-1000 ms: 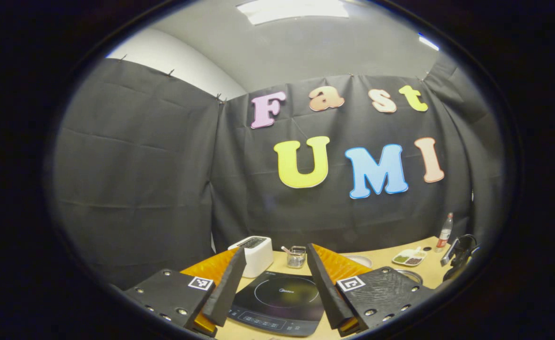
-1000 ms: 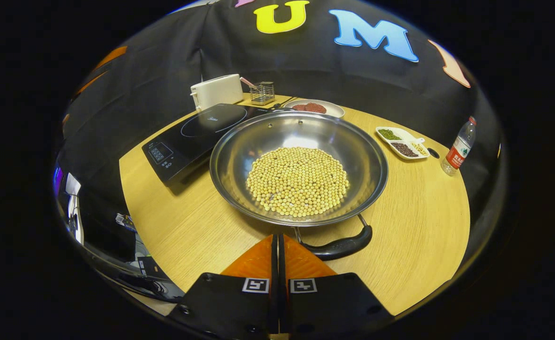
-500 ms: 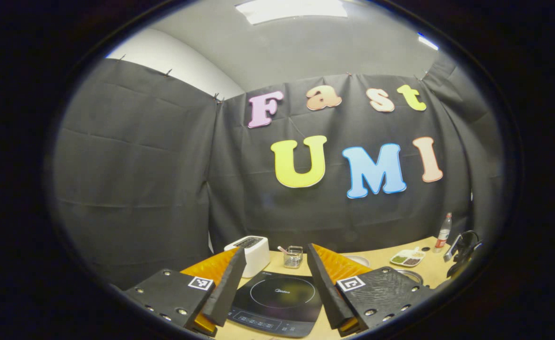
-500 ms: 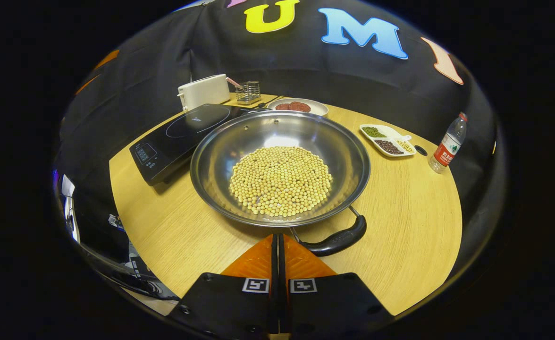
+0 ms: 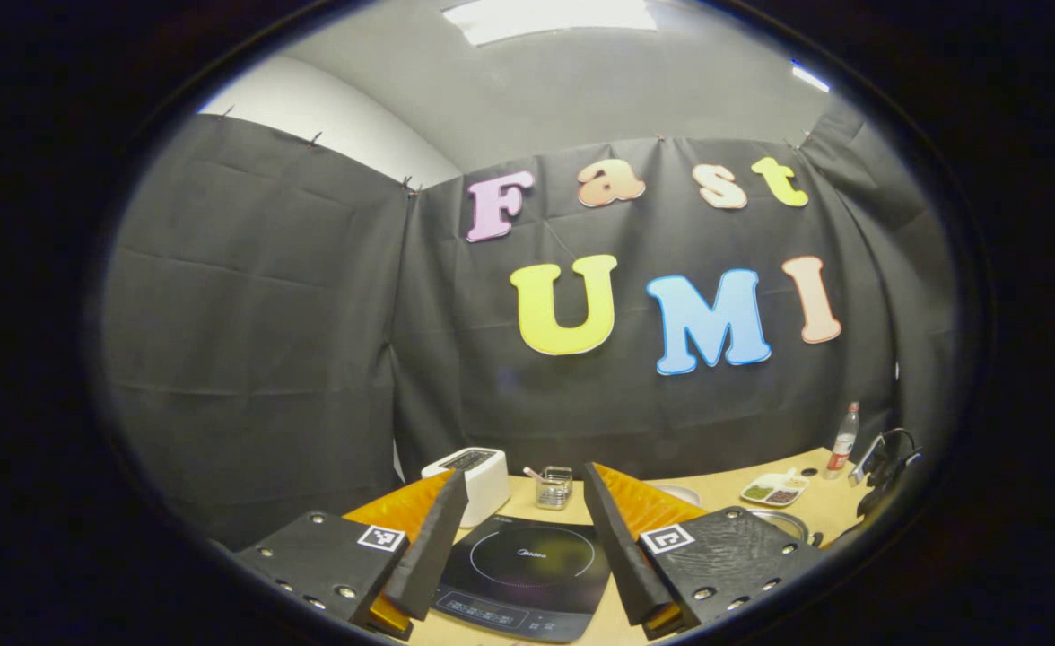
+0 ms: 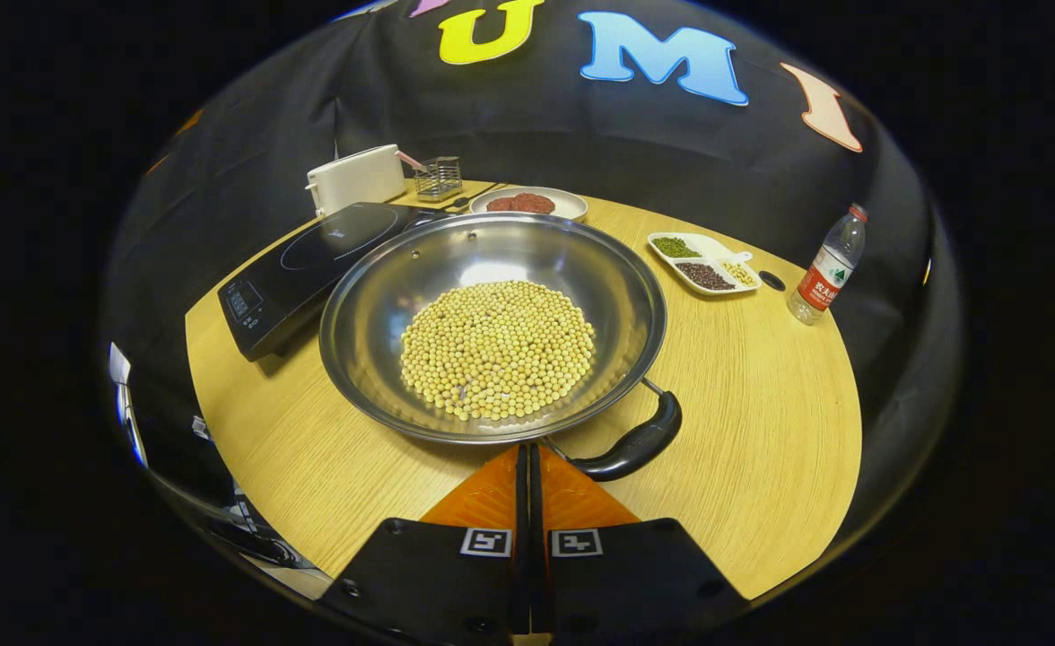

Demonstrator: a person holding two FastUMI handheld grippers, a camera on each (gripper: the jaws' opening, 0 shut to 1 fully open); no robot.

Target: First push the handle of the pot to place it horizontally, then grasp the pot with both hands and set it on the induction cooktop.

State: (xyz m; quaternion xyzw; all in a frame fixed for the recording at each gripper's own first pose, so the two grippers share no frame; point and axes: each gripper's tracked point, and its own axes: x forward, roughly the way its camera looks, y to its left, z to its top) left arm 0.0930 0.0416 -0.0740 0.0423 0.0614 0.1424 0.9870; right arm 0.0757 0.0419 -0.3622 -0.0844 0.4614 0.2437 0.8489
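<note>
Two grippers are at work over a round wooden table (image 6: 761, 431). In the right gripper view, the right gripper (image 6: 527, 453) has its fingers pressed flat together with nothing between them, and their tips sit just at the near rim of the pot (image 6: 492, 323), close to where the black handle (image 6: 631, 444) joins it. Whether the tips actually touch the rim I cannot tell. The pot is a wide, shallow steel pan resting on the table, with a round bed of pale beans (image 6: 496, 350) in its bottom. Its handle curves off to the right along the near edge. The induction cooktop (image 6: 303, 269) lies just beside the pot on the left, its far corner partly behind the pot's rim.

Behind the cooktop stand a white toaster (image 6: 357, 177) and a small wire basket (image 6: 438, 177). A plate (image 6: 527, 203) of something reddish-brown sits beyond the pot, a divided dish (image 6: 702, 265) to the right, and a water bottle (image 6: 828, 269) near the table's right edge.

In the left gripper view, the left gripper (image 5: 523, 489) is held up with its fingers spread wide, gripping nothing, and the cooktop (image 5: 527, 574) shows between them.
</note>
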